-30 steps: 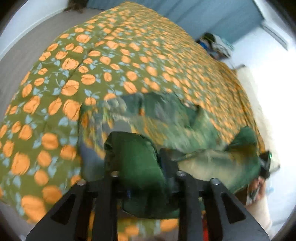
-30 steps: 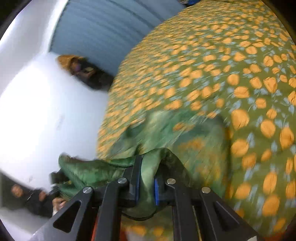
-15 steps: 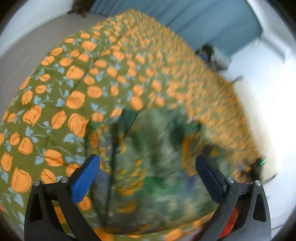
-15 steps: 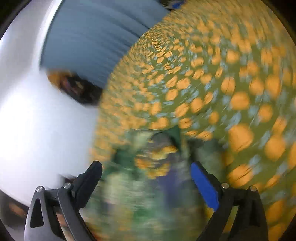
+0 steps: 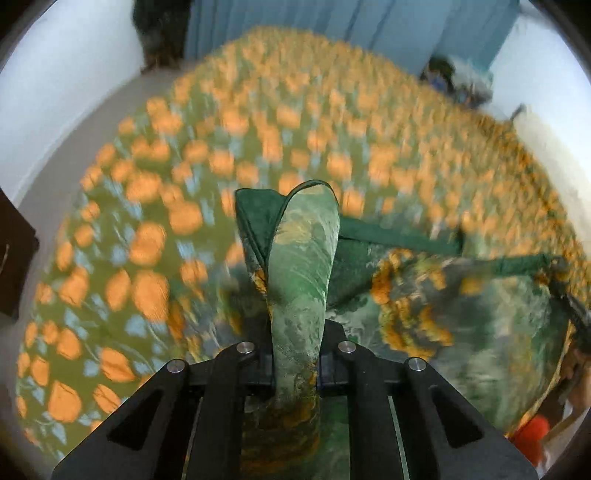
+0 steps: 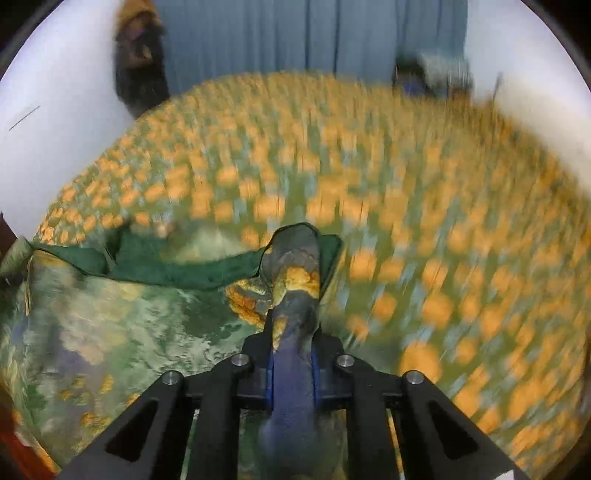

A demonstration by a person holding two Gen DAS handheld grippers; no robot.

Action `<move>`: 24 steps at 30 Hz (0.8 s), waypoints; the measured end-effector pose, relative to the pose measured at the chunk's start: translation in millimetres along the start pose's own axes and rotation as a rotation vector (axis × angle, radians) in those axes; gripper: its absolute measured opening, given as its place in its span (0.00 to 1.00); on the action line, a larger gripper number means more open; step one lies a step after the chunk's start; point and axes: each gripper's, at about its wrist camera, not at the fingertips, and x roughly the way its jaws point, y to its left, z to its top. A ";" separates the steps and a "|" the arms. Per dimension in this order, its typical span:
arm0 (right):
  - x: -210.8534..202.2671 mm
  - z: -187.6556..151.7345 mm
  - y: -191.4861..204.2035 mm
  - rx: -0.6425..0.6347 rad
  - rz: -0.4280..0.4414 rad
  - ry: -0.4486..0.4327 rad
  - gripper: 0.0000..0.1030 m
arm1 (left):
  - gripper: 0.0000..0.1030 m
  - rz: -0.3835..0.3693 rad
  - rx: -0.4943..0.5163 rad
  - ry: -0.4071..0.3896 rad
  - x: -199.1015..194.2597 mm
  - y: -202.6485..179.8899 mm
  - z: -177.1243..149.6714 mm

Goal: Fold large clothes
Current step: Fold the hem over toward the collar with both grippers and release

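A large green garment with a painted floral print and dark green edging lies partly spread on the bed. In the left wrist view my left gripper [image 5: 295,354] is shut on a fold of the garment [image 5: 303,258], which stands up between the jaws. The rest of the cloth stretches off to the right. In the right wrist view my right gripper [image 6: 293,354] is shut on another bunched fold of the garment [image 6: 291,280], and the cloth [image 6: 110,332] spreads away to the left. Both views are blurred by motion.
The bed carries an olive cover with orange flowers [image 5: 147,221], also filling the right wrist view [image 6: 443,221]. Blue curtains [image 5: 332,22] hang behind it. A dark heap [image 6: 136,55] sits at the far left and a pile of things [image 5: 458,81] at the far right corner.
Both grippers let go of the garment, stood wide open half a second ago, and have shut on new folds. The views have swung and now face the curtain.
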 end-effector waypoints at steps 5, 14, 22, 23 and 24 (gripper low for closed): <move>-2.1 35.9 -14.4 0.053 -0.050 -0.115 0.14 | 0.11 0.141 0.099 -0.218 -7.2 -22.1 18.3; 124.8 -39.5 -12.1 0.061 -0.116 0.134 0.14 | 0.18 0.243 0.134 -0.108 110.6 1.4 -29.4; 136.7 -49.0 -17.9 0.118 -0.099 0.097 0.16 | 0.22 0.162 0.070 -0.129 117.4 16.2 -31.8; 138.9 -49.8 -17.0 0.122 -0.098 0.096 0.16 | 0.22 0.164 0.071 -0.130 119.5 11.4 -32.1; 140.5 -49.9 -17.2 0.127 -0.093 0.095 0.16 | 0.22 0.161 0.070 -0.130 120.4 11.7 -31.7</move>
